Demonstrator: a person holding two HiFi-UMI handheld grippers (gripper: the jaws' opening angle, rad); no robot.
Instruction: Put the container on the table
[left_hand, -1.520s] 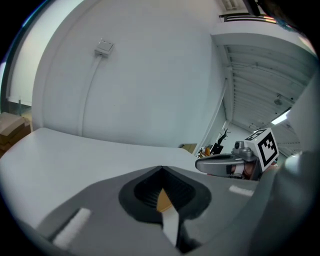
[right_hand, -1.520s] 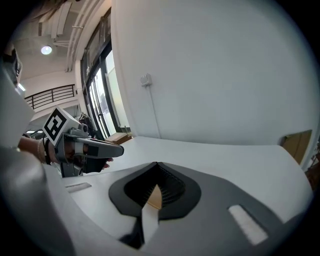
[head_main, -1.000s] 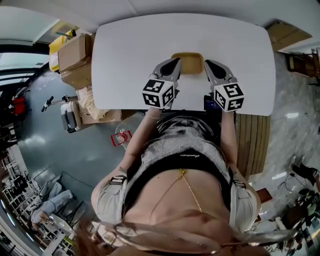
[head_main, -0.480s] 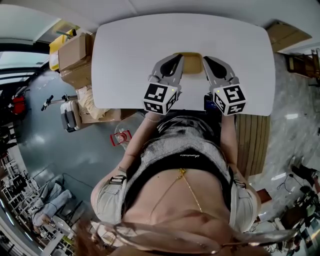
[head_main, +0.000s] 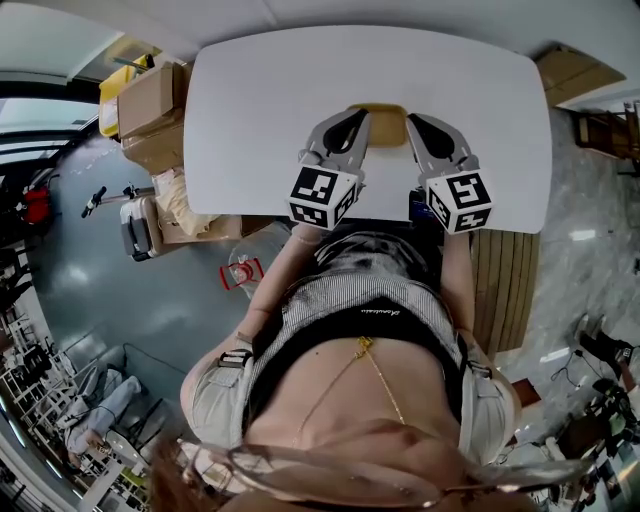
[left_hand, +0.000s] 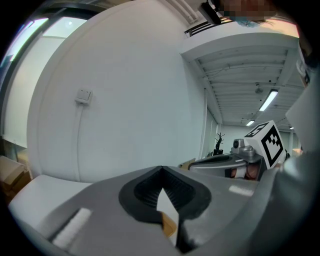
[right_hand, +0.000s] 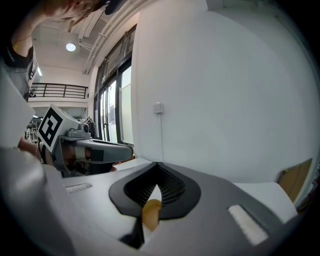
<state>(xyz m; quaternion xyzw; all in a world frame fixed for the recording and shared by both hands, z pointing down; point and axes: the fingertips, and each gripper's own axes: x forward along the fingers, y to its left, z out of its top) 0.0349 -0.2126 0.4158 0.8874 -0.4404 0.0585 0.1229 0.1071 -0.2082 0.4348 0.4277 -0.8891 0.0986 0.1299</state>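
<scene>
While both grippers reach away from the person over the white, round-cornered table (head_main: 250, 100), the shallow rectangular mustard-yellow container (head_main: 378, 116) hangs between them above the table's near middle. The left gripper (head_main: 357, 120) is clamped on its left rim, and the right gripper (head_main: 414, 124) pinches its right rim, jaws closed on the yellow edge. Whether its base touches the tabletop cannot be told.
</scene>
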